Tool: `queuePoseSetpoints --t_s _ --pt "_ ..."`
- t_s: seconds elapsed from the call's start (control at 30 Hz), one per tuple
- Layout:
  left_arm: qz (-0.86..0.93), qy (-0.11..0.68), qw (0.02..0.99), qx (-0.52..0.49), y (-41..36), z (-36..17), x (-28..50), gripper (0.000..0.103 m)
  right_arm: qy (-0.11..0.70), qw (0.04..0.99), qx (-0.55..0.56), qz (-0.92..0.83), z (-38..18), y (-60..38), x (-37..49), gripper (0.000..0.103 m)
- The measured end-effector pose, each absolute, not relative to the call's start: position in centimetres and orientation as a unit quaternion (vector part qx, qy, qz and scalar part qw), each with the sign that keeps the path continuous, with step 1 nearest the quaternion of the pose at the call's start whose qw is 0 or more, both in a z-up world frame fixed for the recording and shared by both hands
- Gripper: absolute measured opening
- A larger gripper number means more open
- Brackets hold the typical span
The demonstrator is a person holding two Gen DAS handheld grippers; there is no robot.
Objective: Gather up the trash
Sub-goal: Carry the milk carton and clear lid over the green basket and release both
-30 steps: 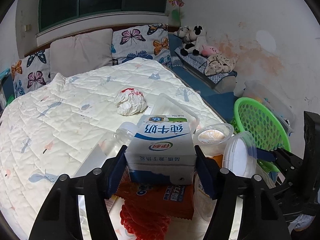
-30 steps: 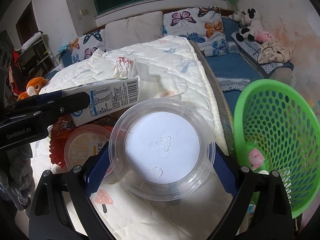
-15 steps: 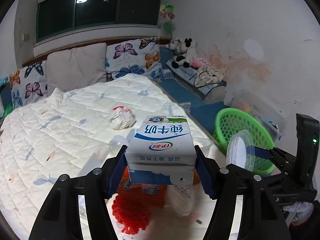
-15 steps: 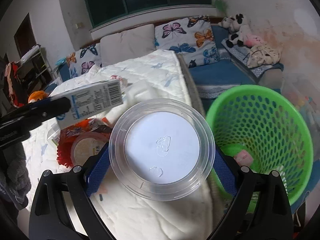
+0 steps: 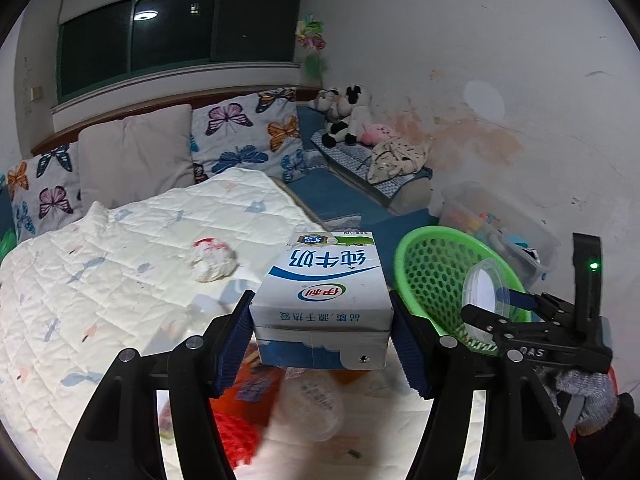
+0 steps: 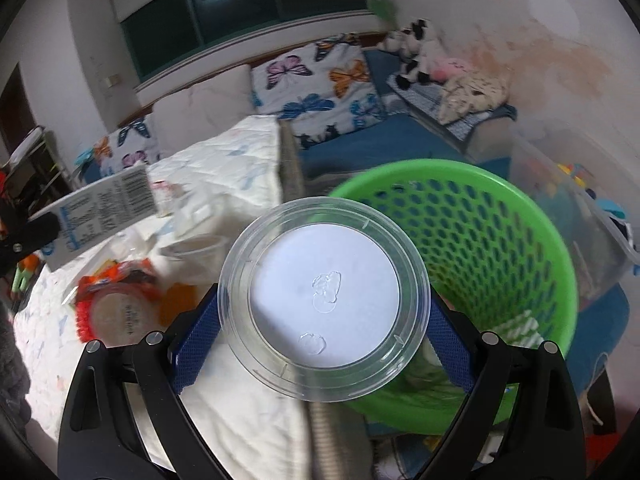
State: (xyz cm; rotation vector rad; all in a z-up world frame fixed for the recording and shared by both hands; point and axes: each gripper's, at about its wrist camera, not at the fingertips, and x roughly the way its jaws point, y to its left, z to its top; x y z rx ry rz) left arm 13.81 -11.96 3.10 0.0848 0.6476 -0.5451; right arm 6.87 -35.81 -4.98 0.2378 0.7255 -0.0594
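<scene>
Left tool (image 5: 322, 344): clamped on a milk carton (image 5: 324, 300), blue pads pressed against its two sides, carton lifted clear of the bed (image 5: 100, 264). Left wrist view: beyond the carton, up and to its left, a crumpled white wad with red marks (image 5: 212, 260) lies on the quilt. Directly under the tool, blurred litter: a clear plastic cup (image 5: 312, 404), an orange wrapper (image 5: 248, 384), a red mesh piece (image 5: 236, 436). To the right of the carton, off the bed's edge, a green basket (image 5: 432, 268). The right tool (image 5: 496, 304) shows at the right, held by a gloved hand (image 5: 588, 392), with a clear round lid (image 5: 486, 286) in front of the basket's opening.

Right wrist view: the right tool (image 6: 324, 324) grips the clear round lid (image 6: 324, 292) by its rim, flat face toward the camera, pads on both sides. The green basket (image 6: 520, 248) sits just behind and to the right of the lid; the lid overlaps its near rim. To the left, the milk carton (image 6: 100, 212) in the left tool (image 6: 24, 236), above the bed (image 6: 224, 168). Below it on the quilt, the orange wrapper (image 6: 128, 276) and a round lidded tub (image 6: 116, 316), both blurred.
</scene>
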Motion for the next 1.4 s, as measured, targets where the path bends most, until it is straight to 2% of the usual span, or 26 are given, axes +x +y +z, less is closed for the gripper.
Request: queuePoseSetpoints --t_s 0.4,0.67,1.2,1.3,1.37,1.4 --pt "-0.324 0.316 0.889 0.071 -20.4 3.2 14.1 0.063 0.368 0.915 0.152 -0.073 -6.7 -41.6 6.4 0.095" --pt "-0.343 0.339 0.872 0.086 -24.9 1.5 15.2 0.063 0.365 0.914 0.160 -0.083 -6.9 -43.3 5.2 0.097" --pt "-0.361 0.372 0.848 0.111 -30.3 -1.5 15.4 0.063 0.338 0.917 0.186 -0.102 -5.6 -45.6 1.7 0.097" --pt "-0.363 0.374 0.846 0.112 -30.6 -1.8 15.2 0.065 0.337 0.916 0.191 -0.104 -5.6 -45.8 1.4 0.097" --pt "-0.363 0.374 0.846 0.111 -30.7 -1.9 15.0 0.074 0.337 0.915 0.195 -0.104 -5.6 -45.9 1.2 0.097" --pt "-0.363 0.373 0.847 0.109 -30.5 -1.8 14.9 0.074 0.336 0.915 0.195 -0.103 -5.6 -45.8 1.1 0.097"
